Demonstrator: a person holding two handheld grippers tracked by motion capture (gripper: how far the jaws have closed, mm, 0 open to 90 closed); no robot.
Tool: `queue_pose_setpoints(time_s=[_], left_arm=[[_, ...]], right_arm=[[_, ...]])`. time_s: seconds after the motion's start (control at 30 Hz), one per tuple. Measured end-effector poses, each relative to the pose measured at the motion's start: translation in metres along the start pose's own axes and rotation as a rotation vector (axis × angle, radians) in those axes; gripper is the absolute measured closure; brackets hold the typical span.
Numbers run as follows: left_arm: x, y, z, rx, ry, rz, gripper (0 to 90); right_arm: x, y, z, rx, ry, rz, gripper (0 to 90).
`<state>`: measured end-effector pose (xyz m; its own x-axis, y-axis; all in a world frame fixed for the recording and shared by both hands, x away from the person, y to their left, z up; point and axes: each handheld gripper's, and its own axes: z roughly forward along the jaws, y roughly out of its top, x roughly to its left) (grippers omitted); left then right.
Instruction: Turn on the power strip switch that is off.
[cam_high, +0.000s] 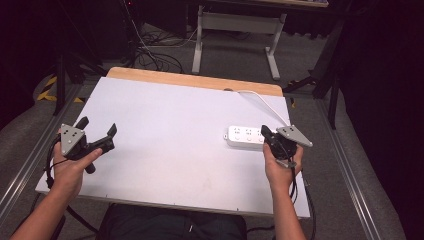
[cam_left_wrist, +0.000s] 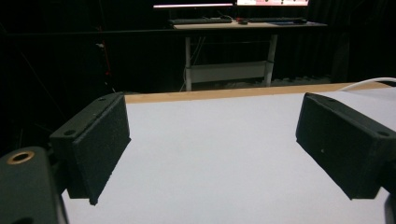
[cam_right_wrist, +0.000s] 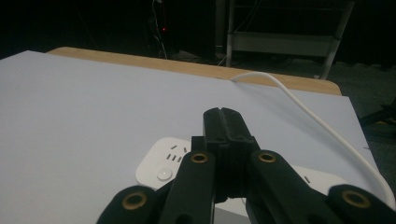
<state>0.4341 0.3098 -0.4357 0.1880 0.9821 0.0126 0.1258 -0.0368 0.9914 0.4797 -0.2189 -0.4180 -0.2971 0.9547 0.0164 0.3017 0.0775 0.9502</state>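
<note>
— Dark room all round, wasn't it? What did the tabletop (cam_high: 165, 150) look like?

— It was a white sheet over a wooden board, with the wood showing as a strip along the far edge. Behind it stood a white-legged desk (cam_high: 239, 30) and some cables on the grey floor.

— And where was the power strip (cam_high: 245, 137)?

— It lay flat on the right part of the tabletop, sockets up, near the right edge. Its white cord (cam_high: 265, 104) curved away to the far edge.

— What was the right gripper (cam_high: 266, 134) doing?

— It hung just at the strip's right end, held in the person's right hand (cam_high: 280, 167). In the right gripper view its fingers (cam_right_wrist: 223, 122) were pressed together with nothing between them, pointing over the strip (cam_right_wrist: 161, 163). Whether they touched it I couldn't tell.

— And the left gripper (cam_high: 97, 131)?

— It sat well apart, over the left edge of the tabletop, in the left hand (cam_high: 70, 167). Its fingers (cam_left_wrist: 95, 144) stood wide, with only bare white surface between them
</note>
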Motion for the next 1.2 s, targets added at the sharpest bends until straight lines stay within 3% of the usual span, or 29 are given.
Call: queue_pose_setpoints(time_s=[0.7,1.2], left_arm=[[-0.002,0.001,-0.001,-0.006,-0.007,-0.001,10.6],[-0.001,0.001,-0.002,-0.009,-0.005,0.000,10.6]], right_arm=[[0.003,0.001,-0.025,-0.118,-0.042,-0.009,90.0],[0.008,-0.002,-0.042,-0.177,-0.040,-0.008,90.0]])
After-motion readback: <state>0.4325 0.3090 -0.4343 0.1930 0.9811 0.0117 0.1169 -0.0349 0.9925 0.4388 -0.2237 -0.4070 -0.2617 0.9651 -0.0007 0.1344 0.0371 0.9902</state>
